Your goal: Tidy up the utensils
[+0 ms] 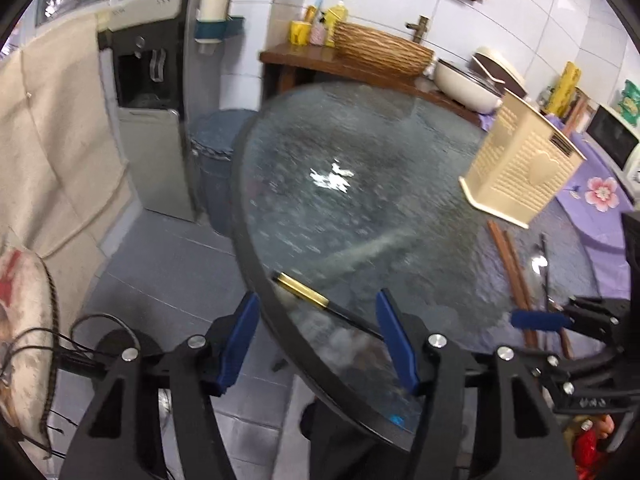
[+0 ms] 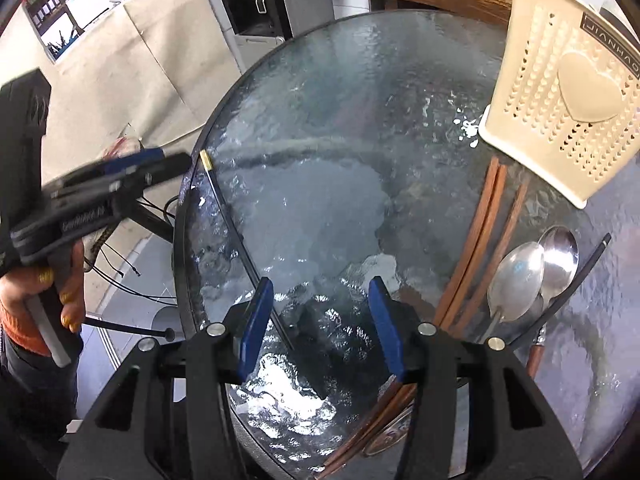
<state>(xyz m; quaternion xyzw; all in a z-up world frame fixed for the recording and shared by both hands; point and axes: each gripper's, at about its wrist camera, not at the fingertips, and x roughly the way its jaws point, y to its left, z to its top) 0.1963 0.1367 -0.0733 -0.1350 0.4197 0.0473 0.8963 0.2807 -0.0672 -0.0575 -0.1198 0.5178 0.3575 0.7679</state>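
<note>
Your left gripper hangs over the near-left rim of the glass table, jaws about half open, with the black chopstick and its gold end band lying between the pads but not pinched; nothing is held yet. That stick runs from about ten o'clock to four o'clock in the left wrist view, its banded end just at the table's edge; bring the pads down square across the shaft rather than the band, close slowly so the thin stick doesn't roll off the rim, and lift only once both pads bite.

Your right gripper is also roughly half open and empty; the same stick's thin end runs down beside its left pad. At its two o'clock lie the brown chopsticks, the two spoons overlapping, and a second black chopstick leaning across them; the cream holder stands at one o'clock, just beyond them. Keep the right hand clear of that pile while the left lifts; carry the stick tip-down toward the holder's open top, which neither view shows.
</note>
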